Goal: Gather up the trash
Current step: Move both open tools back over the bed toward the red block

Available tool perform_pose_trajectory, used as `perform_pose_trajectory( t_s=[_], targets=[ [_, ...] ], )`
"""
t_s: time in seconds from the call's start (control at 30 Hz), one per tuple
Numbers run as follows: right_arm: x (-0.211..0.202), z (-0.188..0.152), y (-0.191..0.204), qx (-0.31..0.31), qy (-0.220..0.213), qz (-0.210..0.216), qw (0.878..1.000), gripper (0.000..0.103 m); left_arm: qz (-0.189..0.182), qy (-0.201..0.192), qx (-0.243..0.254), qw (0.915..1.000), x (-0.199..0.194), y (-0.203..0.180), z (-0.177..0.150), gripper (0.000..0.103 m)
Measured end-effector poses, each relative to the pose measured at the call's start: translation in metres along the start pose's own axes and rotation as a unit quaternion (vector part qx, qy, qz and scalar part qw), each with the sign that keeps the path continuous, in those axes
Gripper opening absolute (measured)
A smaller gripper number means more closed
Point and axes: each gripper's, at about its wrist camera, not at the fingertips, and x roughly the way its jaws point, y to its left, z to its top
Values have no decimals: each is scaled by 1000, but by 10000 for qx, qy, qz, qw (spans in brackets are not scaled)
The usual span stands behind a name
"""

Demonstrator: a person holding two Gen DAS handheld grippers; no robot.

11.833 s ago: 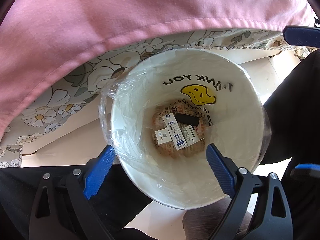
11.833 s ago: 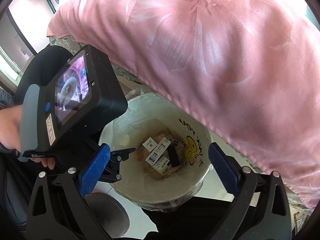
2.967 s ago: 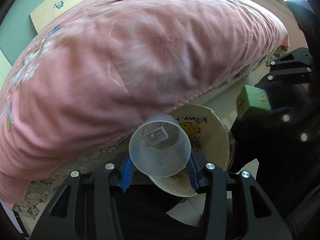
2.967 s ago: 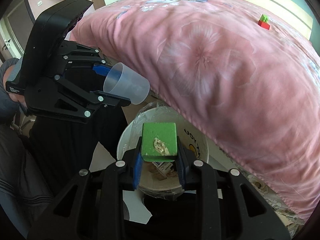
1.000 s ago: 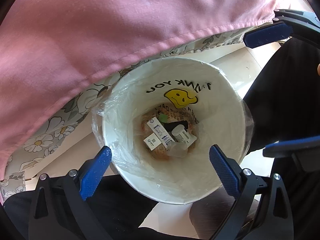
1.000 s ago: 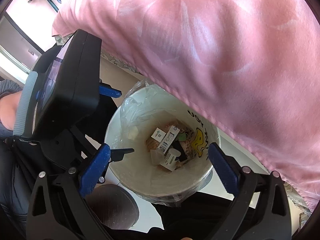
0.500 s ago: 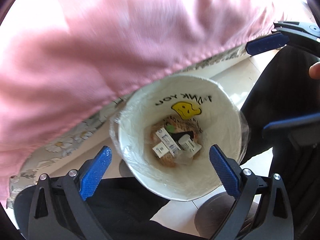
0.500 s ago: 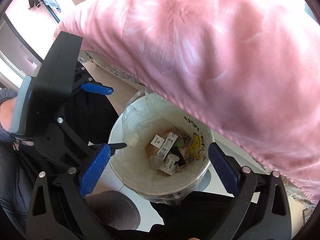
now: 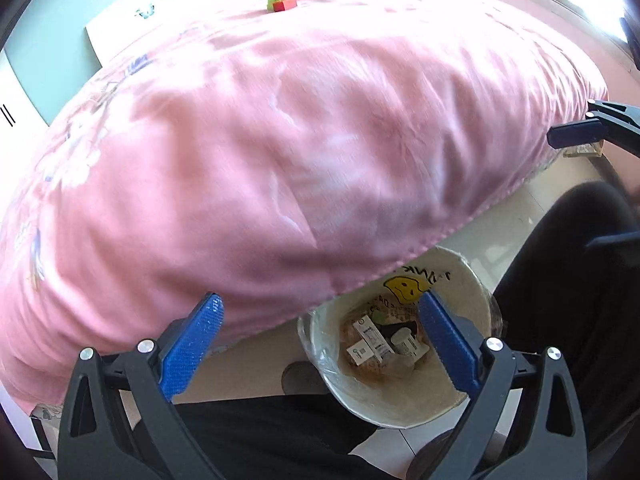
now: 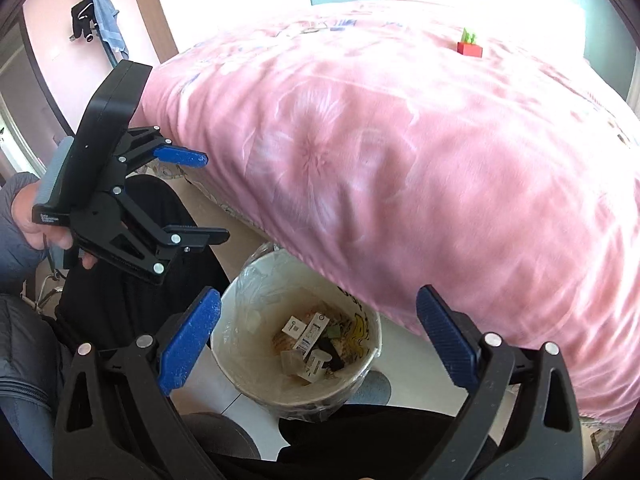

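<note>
Fingers of the left gripper (image 9: 318, 320) and the right gripper (image 10: 318, 314) stand spread and empty — both raised above the lined trash bucket (image 10: 256, 384) on the floor by the bed, small boxes and a clear cup at its bottom. The remaining red and green blocks (image 10: 469, 45) sit far across the pink quilt (image 10: 400, 152); a long reach risks pushing them away or pinching soft cloth. Both tilt toward the bed.

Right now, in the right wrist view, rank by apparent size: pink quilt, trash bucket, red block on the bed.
1. pink quilt
2. trash bucket
3. red block, smallest, though it lies farthest from the camera, so its true size is unsure.
</note>
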Motion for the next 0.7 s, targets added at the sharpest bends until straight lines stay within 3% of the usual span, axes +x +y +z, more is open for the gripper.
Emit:
perform_pose_trajectory(
  t_s=[0.37,0.6,0.7],
  targets=[
    [-23,49,-32,34,-457,-420,9981,96,234,-630,-179,9976,-30,27,63,99],
    [-32,94,-70,119,-543,-254,9981,96,233,-902,-274,9953,-44,42,109,99],
    [-32,112,-89,150,-571,-410,9974,96,159,-977,-302,9946,-42,43,126,99]
  ],
)
